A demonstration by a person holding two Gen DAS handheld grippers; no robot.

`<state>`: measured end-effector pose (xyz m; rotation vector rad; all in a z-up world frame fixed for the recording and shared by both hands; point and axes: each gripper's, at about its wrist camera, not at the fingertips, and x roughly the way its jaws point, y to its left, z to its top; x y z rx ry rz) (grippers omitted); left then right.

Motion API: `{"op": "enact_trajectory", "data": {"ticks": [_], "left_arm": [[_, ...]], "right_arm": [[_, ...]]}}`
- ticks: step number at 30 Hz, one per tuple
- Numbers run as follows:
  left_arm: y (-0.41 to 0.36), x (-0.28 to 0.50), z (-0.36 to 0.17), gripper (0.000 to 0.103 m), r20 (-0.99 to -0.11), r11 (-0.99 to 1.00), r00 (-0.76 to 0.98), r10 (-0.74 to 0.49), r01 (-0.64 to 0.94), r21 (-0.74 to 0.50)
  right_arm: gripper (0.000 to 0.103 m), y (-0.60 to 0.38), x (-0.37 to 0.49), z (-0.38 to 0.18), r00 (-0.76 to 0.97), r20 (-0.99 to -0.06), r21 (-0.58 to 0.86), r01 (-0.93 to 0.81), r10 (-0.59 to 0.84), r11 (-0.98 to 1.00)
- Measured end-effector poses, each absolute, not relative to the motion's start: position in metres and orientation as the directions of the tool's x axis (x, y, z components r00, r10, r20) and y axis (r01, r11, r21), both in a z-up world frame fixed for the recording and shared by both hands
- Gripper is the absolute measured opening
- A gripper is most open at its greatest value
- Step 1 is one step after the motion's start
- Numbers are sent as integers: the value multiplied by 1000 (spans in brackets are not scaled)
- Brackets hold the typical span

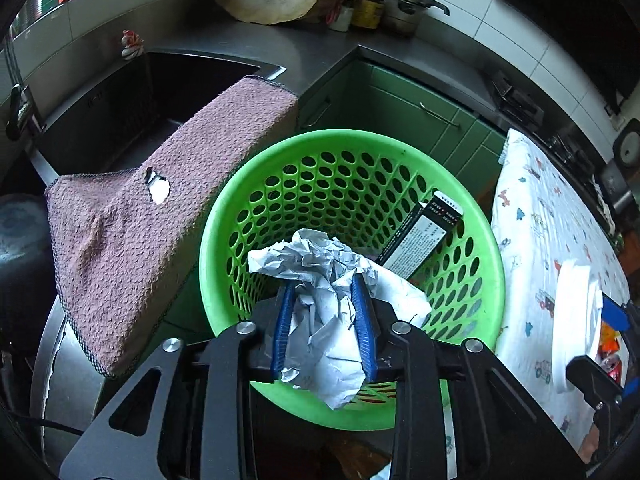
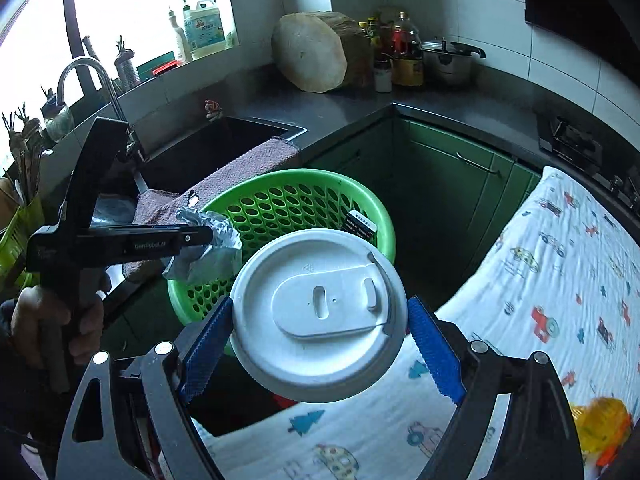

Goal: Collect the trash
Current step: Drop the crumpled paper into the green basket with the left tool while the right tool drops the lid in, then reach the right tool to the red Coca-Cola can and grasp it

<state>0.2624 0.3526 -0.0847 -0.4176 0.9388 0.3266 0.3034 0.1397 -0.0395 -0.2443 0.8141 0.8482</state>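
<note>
Disposal step: left gripper (image 1: 324, 316) holding crumpled paper (image 1: 320, 292) over green basket (image 1: 256, 208), blue pads loosening around the wad though seemingly touching it; next, spreading wider to drop it. Right gripper (image 2: 320, 328) pinching white cup lid (image 2: 320, 316) (whether a cup hangs beneath, cannot tell), hovering at the basket's 5 o'clock, needing to shift over the rim. Already lying inside at 2 o'clock: dark box (image 1: 420, 236).

Daylight blown out white at the window (image 2: 120, 12) behind the faucet (image 2: 86, 80), dim cabinets below, fisheye-bent dark corners, slight blur.
</note>
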Motion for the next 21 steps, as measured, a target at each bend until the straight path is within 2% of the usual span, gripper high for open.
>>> {"op": "enact_trajectory", "data": {"ticks": [5, 12, 14, 21], "left_arm": [[366, 252, -89, 57, -827, 848, 555, 89, -478, -230], [380, 236, -84, 73, -815, 825, 572, 92, -502, -259], [383, 232, -82, 76, -811, 814, 578, 94, -514, -272], [380, 226, -74, 79, -803, 812, 587, 99, -514, -276]], "right_arm": [[84, 171, 316, -46, 375, -730, 109, -763, 572, 638], [85, 193, 323, -55, 357, -729, 121, -773, 585, 622], [88, 196, 323, -56, 354, -726, 121, -778, 590, 616], [89, 186, 317, -51, 364, -720, 121, -772, 591, 624]]}}
